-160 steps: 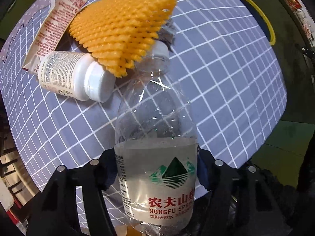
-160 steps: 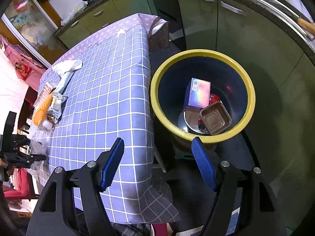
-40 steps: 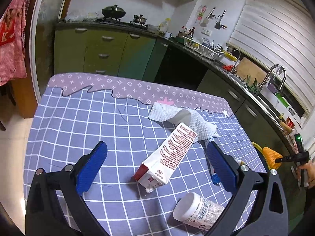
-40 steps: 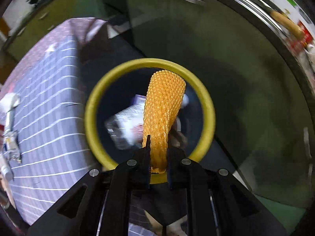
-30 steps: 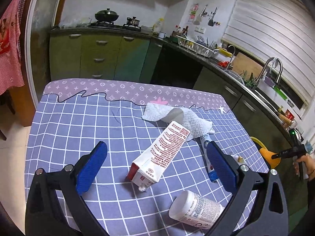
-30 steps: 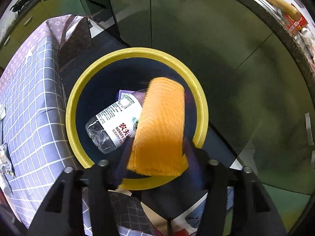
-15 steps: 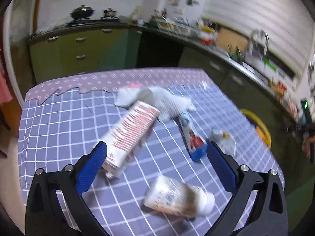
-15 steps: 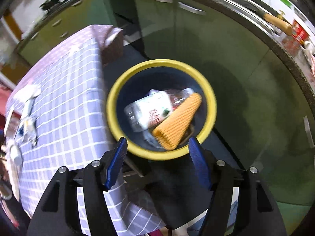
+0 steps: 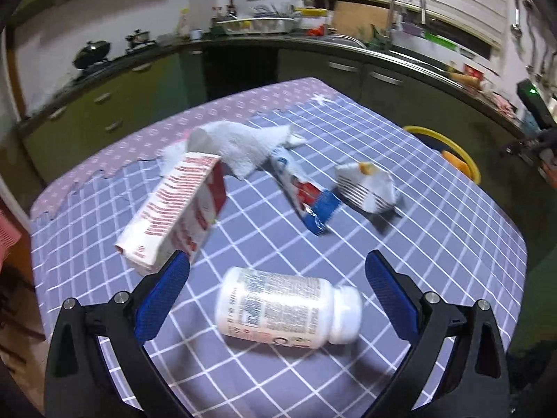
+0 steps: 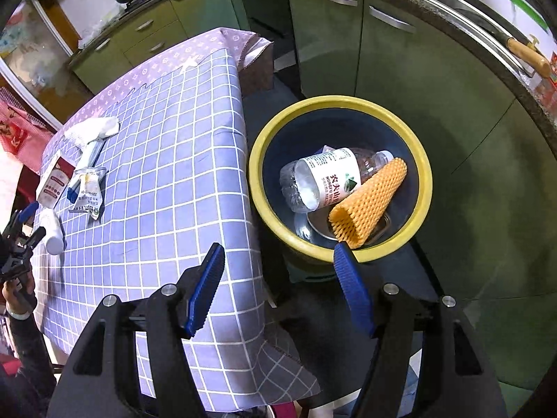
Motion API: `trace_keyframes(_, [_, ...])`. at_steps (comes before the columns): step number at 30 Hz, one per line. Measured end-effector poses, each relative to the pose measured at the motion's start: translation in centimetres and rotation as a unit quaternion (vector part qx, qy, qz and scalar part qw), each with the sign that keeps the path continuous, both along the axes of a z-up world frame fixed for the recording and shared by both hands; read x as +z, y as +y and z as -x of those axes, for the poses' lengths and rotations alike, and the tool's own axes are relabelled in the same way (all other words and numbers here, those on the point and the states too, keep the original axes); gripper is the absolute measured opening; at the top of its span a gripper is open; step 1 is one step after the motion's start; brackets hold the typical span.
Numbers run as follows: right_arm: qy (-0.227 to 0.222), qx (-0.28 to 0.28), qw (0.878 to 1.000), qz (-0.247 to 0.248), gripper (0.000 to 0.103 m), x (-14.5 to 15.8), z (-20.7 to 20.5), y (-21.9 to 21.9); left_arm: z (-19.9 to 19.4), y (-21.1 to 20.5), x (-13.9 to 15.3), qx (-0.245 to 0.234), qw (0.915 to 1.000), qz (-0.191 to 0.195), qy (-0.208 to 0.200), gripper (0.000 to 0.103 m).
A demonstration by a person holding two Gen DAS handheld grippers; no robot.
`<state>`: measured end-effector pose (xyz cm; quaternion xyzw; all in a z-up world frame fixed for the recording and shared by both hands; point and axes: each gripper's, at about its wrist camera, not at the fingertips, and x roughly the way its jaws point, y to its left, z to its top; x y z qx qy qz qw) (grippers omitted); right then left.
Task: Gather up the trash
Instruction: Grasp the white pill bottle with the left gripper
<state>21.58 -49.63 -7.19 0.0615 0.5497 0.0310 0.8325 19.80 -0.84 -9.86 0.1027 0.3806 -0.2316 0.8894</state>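
My left gripper (image 9: 276,284) has its jaws apart and empty, hovering over the white bottle (image 9: 287,310), which lies on its side on the checked tablecloth (image 9: 435,244). From the bottle, the carton (image 9: 177,210) lies at 11 o'clock, the tube (image 9: 304,196) at 12 and the wrapper (image 9: 367,186) at 1. My right gripper (image 10: 278,278) is also parted and empty. The yellow-rimmed bin (image 10: 426,181), at its 1 o'clock, holds the water bottle (image 10: 330,181) and orange foam net (image 10: 370,200).
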Motion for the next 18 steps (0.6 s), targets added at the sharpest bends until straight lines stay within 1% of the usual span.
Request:
trace_keyframes(5, [0.009,0.004,1.000,-0.002,0.065,-0.7,-0.3,0.5,0.0,-0.5,-0.9,-0.031,0.9994,-0.012,0.007,0.096])
trace_keyframes(9, [0.013,0.011,1.000,-0.002,0.065,-1.2,-0.7,1.2,-0.1,-1.0,-1.9,-0.040,0.9986,-0.030,0.015,0.096])
trace_keyframes(14, [0.017,0.014,1.000,-0.001,0.065,-1.5,-0.9,1.7,-0.2,-1.2,-2.6,-0.047,0.9981,-0.036,0.014,0.096])
trace_keyframes(15, [0.018,0.014,1.000,-0.002,0.065,-1.6,-0.9,1.7,-0.2,-1.1,-2.7,-0.047,0.9981,-0.037,0.016,0.092])
trace_keyframes(16, [0.019,0.015,1.000,-0.003,0.065,-1.6,-0.9,1.7,-0.3,-1.1,-2.9,-0.048,0.9979,-0.036,0.022,0.082])
trace_keyframes(18, [0.018,0.016,1.000,-0.004,0.065,-1.6,-0.8,1.7,-0.4,-1.0,-3.0,-0.047,0.9979,-0.033,0.029,0.081])
